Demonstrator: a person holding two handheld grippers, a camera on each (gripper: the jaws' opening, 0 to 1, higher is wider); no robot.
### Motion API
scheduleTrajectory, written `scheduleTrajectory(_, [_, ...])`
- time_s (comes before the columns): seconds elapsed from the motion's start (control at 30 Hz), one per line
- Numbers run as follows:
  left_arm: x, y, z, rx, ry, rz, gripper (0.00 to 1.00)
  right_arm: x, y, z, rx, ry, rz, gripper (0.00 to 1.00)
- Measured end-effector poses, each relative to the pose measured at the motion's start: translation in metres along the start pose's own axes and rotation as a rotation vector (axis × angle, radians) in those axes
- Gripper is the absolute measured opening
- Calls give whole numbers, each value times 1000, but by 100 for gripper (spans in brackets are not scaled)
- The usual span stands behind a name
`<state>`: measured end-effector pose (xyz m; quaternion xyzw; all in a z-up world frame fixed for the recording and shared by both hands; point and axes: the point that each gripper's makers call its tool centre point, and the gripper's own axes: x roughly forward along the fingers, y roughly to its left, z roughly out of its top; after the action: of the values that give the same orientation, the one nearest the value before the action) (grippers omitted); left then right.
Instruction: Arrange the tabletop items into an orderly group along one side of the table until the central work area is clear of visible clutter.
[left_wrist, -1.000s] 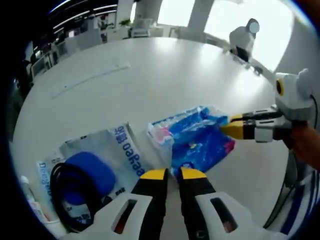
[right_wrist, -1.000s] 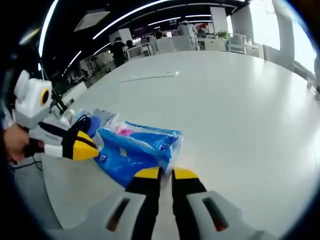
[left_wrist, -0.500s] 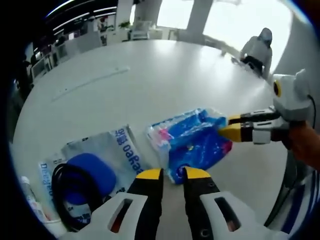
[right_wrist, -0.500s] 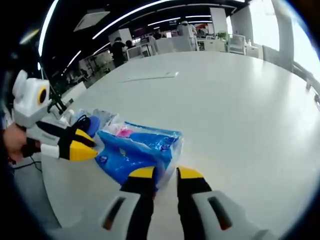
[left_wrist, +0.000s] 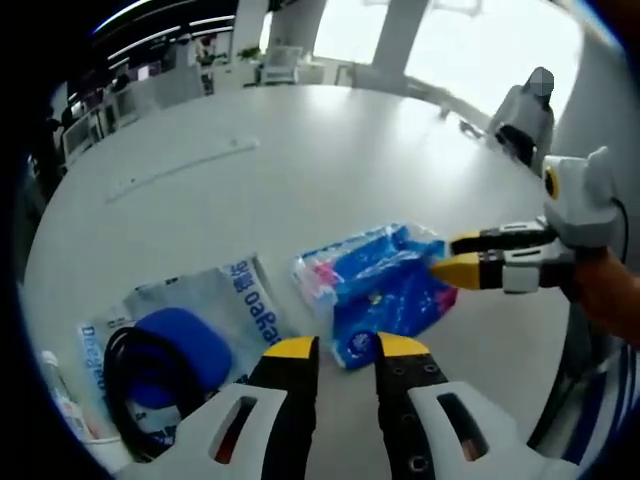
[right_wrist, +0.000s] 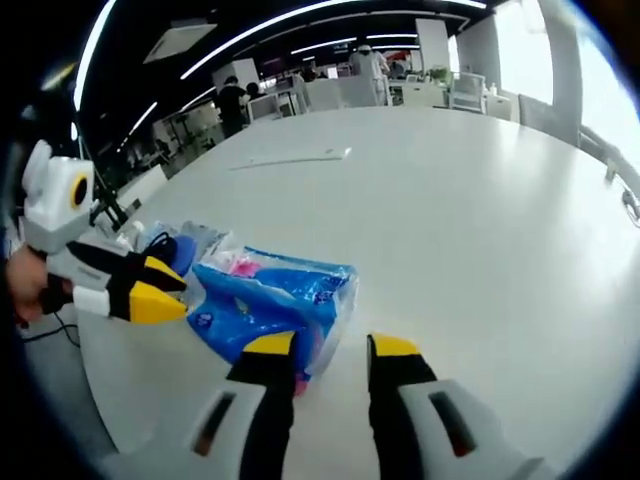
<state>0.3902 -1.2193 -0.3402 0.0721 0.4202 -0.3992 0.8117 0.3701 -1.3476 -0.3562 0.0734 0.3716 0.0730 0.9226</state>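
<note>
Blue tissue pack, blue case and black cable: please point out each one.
blue tissue pack (left_wrist: 385, 285): left gripper view, middle of the wrapper.
blue case (left_wrist: 180, 345): left gripper view, its rounded top.
black cable (left_wrist: 112, 385): left gripper view, left side of the loop.

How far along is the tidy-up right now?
Done: the blue pouch and black cable lie on a printed bag near the table edge. In hand: nothing; left gripper and right gripper flank the blue packet, both open. Left: moving it beside that group.

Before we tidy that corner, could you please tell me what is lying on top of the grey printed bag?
On the grey printed bag lie a blue case and a coiled black cable, the cable looping beside the case. Whatever is inside or beneath the bag is covered.
</note>
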Motion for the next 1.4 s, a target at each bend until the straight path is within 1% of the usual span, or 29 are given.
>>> scheduleTrajectory(0.4, [-7,-4,10,25,-34,-34,29,-10,-2,10,3,-31,-29,32])
scheduleTrajectory(0.57, [-12,-1,14,36,-42,-34,32,-16,-1,15,14,-49,-38,35])
scheduleTrajectory(0.77, [-21,4,21,42,-63,-37,34,-21,1,20,10,-60,-44,36])
scheduleTrajectory(1.07, [-33,9,29,62,-88,-43,38,-28,9,33,-5,-84,-43,37])
scheduleTrajectory(1.17, [-37,9,31,65,-101,-53,41,-30,12,39,-9,-97,-43,38])
scheduleTrajectory(1.27, [-40,10,31,75,-102,-56,43,-32,16,43,-14,-108,-39,40])
scheduleTrajectory(1.33, [-42,9,32,80,-107,-74,47,-32,18,44,-16,-109,-38,42])
scheduleTrajectory(1.4, [-45,11,33,84,-112,-75,49,-32,20,47,-23,-113,-38,43])
